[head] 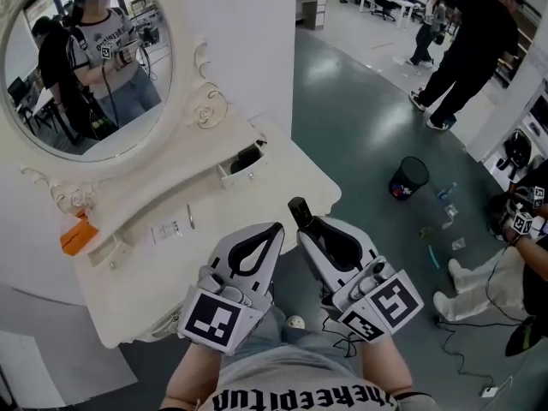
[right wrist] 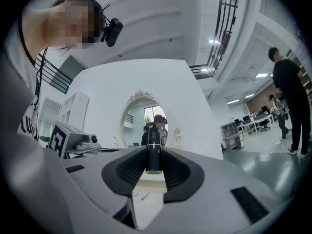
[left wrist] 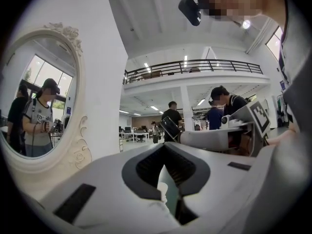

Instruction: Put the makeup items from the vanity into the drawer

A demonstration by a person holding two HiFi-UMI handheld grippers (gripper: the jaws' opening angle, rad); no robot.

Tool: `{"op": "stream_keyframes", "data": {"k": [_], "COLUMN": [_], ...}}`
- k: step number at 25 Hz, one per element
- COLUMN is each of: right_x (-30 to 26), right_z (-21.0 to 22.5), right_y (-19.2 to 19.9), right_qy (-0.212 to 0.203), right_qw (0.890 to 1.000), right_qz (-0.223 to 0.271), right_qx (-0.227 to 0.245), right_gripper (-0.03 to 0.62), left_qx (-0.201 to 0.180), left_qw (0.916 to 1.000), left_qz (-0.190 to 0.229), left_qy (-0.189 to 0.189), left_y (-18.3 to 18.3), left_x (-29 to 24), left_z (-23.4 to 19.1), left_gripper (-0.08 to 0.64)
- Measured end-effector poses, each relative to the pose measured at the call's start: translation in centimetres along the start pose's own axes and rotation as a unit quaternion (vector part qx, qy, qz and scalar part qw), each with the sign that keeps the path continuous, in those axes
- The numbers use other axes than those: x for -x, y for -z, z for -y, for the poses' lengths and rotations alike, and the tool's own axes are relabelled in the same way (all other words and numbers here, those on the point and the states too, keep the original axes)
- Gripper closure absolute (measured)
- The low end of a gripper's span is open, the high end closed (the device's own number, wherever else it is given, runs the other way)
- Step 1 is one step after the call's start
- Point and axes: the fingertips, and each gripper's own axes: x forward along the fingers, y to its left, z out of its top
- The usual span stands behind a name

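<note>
My right gripper point(head: 305, 223) is shut on a dark cylindrical makeup tube point(head: 299, 210), held upright over the vanity's front right edge. In the right gripper view the tube point(right wrist: 153, 150) stands between the jaws of that gripper point(right wrist: 154, 165), in front of the mirror. The left gripper point(head: 275, 228) is beside it, shut with nothing in it; its own view shows the gripper point(left wrist: 165, 150) pointing past the mirror into the room. On the white vanity top point(head: 282, 165) lie a thin stick point(head: 190, 217), a small packet point(head: 165, 229) and an orange item point(head: 75, 236). A small drawer point(head: 229, 175) stands open with something dark point(head: 249, 156) inside.
An oval mirror point(head: 86, 58) rises behind the vanity. On the green floor to the right are a black bin point(head: 409, 178), litter and cables. Two people point(head: 467, 50) stand at the far right, and another person point(head: 518, 255) sits low by the right edge.
</note>
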Motion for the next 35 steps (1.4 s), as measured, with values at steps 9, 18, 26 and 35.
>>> {"op": "stream_keyframes", "data": {"k": [9, 18, 26, 35], "right_x": [-4.6, -9.2, -12.4, -16.6], "right_z": [-0.2, 0.6, 2.2, 3.0], "right_y": [0.4, 0.6, 0.4, 1.2], "right_qy": [-0.025, -0.039, -0.032, -0.030], "right_qw": [1.000, 0.999, 0.999, 0.999], "right_qz": [-0.009, -0.013, -0.015, -0.022], "right_qx": [-0.002, 0.004, 0.012, 0.018], "right_gripper": [0.474, 0.474, 0.474, 0.474], "left_qx": [0.003, 0.003, 0.005, 0.012], "left_qw": [0.9995, 0.9987, 0.9990, 0.9990], "left_qz": [-0.001, 0.005, 0.012, 0.015], "left_qy": [-0.031, -0.050, -0.044, -0.040], "left_y": [-0.3, -0.4, -0.8, -0.3], "left_x": [0.3, -0.4, -2.2, -3.2], "left_z": [-4.5, -9.3, -12.6, -16.7], "left_gripper": [0.518, 0.518, 0.518, 0.518]}}
